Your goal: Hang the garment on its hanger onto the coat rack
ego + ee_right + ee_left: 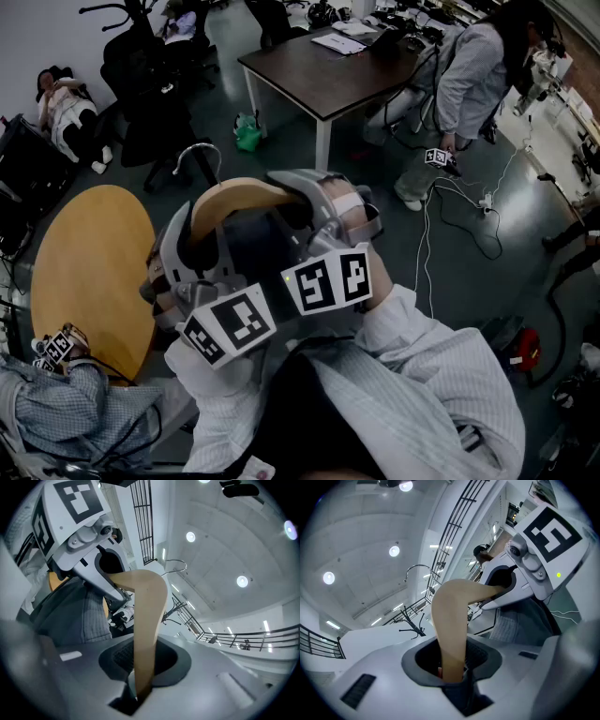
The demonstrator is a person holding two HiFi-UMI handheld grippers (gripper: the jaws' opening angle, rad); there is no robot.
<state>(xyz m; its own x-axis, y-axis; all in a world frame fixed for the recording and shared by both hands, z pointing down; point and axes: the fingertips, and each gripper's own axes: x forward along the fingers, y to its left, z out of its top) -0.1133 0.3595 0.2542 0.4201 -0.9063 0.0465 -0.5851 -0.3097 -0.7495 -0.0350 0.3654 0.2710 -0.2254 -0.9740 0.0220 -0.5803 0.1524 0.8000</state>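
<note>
A curved wooden hanger (234, 195) with a metal hook (199, 153) carries a dark grey garment (267, 246), held up close under the head camera. My left gripper (187, 253) is shut on the hanger's left arm. My right gripper (323, 202) is shut on its right arm. In the left gripper view the wooden hanger (450, 630) runs up out of the left gripper (452, 677), with the garment (534, 616) and the right gripper (534, 559) beyond. The right gripper view shows the hanger (146, 630) pinched in the right gripper (140, 691). A black coat rack (127, 33) stands far left.
Below me to the left is a round yellow table (84, 272). A dark rectangular table (328, 75) stands ahead, and a person (469, 84) stands beside it over cables (450, 206) on the floor. Black office chairs (159, 103) crowd the far left. A seated person's sleeve (66, 403) shows lower left.
</note>
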